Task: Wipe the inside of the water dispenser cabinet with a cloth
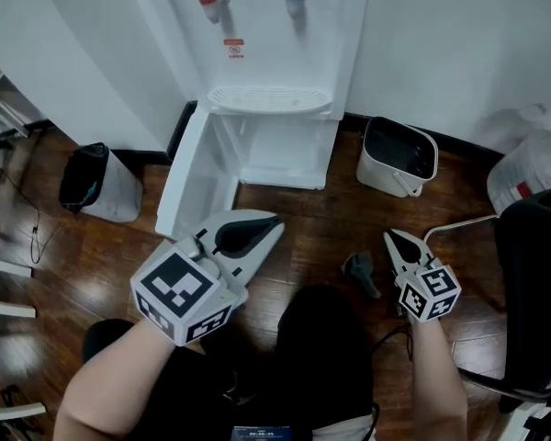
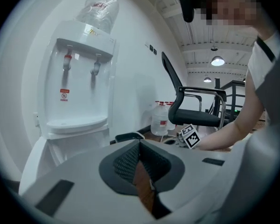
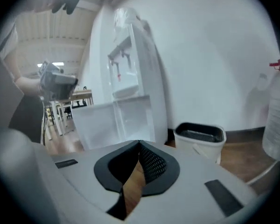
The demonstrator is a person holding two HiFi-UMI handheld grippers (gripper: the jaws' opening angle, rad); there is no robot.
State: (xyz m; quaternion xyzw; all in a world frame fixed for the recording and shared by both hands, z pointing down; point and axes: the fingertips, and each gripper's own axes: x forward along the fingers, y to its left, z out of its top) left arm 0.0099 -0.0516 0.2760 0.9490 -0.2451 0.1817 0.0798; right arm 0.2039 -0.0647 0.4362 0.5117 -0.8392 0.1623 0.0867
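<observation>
Loosely crumpled cloth (image 1: 360,270) (dark grey)

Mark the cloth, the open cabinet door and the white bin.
cloth (image 1: 361,272), head view, crumpled middle
cabinet door (image 1: 193,180), head view, inner panel
white bin (image 1: 383,177), head view, front wall

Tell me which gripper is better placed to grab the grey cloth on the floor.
Right, most likely. The right gripper is just beside the grey cloth on the floor, jaws shut and empty. The left gripper, also shut and empty, is farther from it, nearer the open cabinet door.
</observation>
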